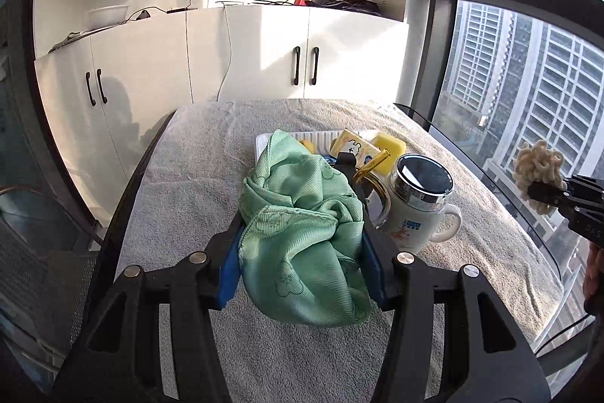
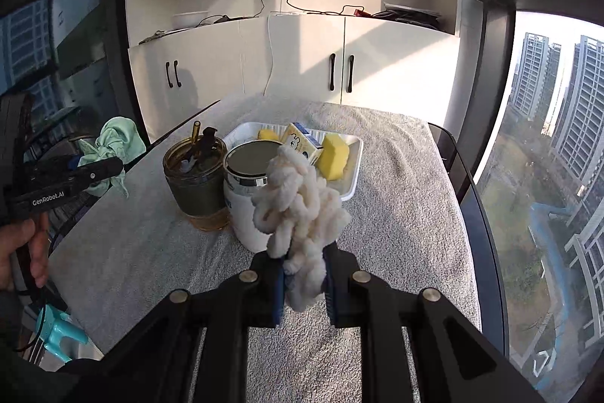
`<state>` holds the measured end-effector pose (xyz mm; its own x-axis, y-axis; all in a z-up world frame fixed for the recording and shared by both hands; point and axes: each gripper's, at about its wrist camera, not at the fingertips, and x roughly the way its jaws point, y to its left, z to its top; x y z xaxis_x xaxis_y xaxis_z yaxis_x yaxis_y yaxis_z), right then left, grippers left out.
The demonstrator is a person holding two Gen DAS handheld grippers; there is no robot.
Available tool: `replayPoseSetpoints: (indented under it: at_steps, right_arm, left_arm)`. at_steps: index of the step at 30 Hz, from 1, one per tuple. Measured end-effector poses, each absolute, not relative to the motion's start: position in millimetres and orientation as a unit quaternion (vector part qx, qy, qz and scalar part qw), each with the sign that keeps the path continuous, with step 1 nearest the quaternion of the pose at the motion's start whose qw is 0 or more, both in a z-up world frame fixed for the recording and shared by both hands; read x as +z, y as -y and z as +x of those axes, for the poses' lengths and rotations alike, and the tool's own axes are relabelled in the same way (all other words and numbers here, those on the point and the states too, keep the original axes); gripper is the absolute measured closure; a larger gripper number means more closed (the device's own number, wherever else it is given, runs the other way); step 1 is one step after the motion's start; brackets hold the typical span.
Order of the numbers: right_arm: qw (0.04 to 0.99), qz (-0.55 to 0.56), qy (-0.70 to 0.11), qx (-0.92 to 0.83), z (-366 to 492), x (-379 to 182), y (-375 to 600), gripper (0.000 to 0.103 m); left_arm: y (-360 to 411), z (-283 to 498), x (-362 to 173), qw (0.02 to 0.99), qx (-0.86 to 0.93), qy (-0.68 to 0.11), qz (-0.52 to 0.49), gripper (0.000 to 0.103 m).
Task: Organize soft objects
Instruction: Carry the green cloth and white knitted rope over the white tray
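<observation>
Both soft items are lifted clear of the towel-covered table (image 2: 396, 214), likely for carrying to the white tray (image 2: 353, 176) near the far edge.

The left gripper (image 1: 302, 252) has its jaws fairly wide apart but clamped on the bunched green cloth (image 1: 302, 229), which bulges between the blue pads (image 1: 230, 270) and sags below them. It hangs over the table's middle, just short of the tray.

The right gripper (image 2: 304, 284) has its jaws nearly together, pinching the cream chenille piece (image 2: 298, 210) at its lower end; the loops stand up above the fingers, toward the right edge.

The tray already holds a yellow sponge (image 2: 334, 155) and a small carton (image 2: 302, 142), so room is tight. The white mug (image 2: 249, 199) and amber jar (image 2: 194, 184) stand just before the tray and could be knocked.
</observation>
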<state>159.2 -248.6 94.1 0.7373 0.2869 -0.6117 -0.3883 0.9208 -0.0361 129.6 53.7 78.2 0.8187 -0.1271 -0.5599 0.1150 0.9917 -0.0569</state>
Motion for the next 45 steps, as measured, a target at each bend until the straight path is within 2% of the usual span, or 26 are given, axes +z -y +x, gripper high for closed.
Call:
replayPoseSetpoints:
  at_steps: [4,9,14,18,24,35,45]
  right_arm:
    - [0.928,-0.115,-0.304,0.185,208,119,250,0.085]
    - [0.915,-0.137,-0.325,0.198,290,135,246,0.085]
    - [0.893,-0.144,-0.363,0.225,364,126,228,0.085]
    - [0.861,-0.179,-0.377,0.290,385,99,197,0.085]
    - [0.811,-0.203,-0.420,0.354,409,54,173,0.085]
    - [0.743,-0.248,-0.450,0.430,402,4,164,0.085]
    - [0.741,-0.260,-0.458,0.417,407,-24,157,0.082]
  left_arm:
    - [-69,186,104,0.955,-0.064,-0.290,0.008,0.052]
    - [-75,272,108,0.941,-0.078,-0.327,0.034,0.052]
    - [-70,334,78,0.925,-0.095,-0.364,0.047,0.052]
    - [-56,361,42,0.910,-0.122,-0.391,0.072,0.052]
    - [-43,384,13,0.896,-0.145,-0.414,0.071,0.052]
    - [-29,399,-10,0.884,-0.166,-0.429,0.086,0.051]
    - [-26,396,-24,0.876,-0.166,-0.442,0.096,0.046]
